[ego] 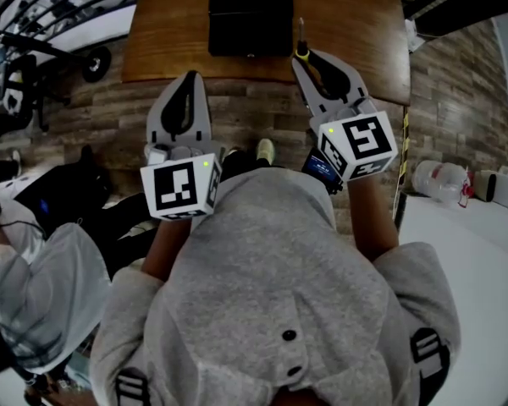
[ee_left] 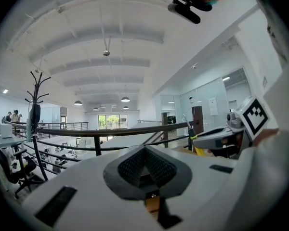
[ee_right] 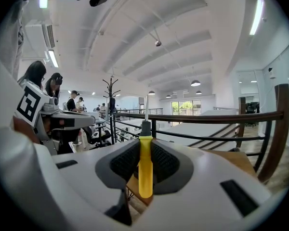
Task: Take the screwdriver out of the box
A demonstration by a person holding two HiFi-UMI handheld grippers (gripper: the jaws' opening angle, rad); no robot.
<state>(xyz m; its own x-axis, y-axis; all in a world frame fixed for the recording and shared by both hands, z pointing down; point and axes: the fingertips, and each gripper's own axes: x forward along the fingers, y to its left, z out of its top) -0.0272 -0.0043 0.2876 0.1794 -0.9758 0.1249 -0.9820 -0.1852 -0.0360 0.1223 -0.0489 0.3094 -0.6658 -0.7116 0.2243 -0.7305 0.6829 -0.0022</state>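
Screwdriver (ee_right: 145, 162) had a glossy yellow plastic handle, metal shaft; table (ego: 347, 24) was smooth wood, box (ego: 251, 17) at 12 o'clock matt black.

This is an open-plan office. A black railing (ee_left: 111, 131) crosses the left gripper view, with an office chair (ee_left: 12, 170) at 8 o'clock, a coat stand (ee_left: 34, 109) at 9 o'clock and glass-walled rooms (ee_left: 209, 105) at 3 o'clock. Pendant lamps (ee_left: 125, 99) hang from a white ribbed ceiling (ee_left: 111, 37). In the head view, a wooden tabletop (ego: 347, 41) at 12 o'clock stands on a plank floor (ego: 457, 100).
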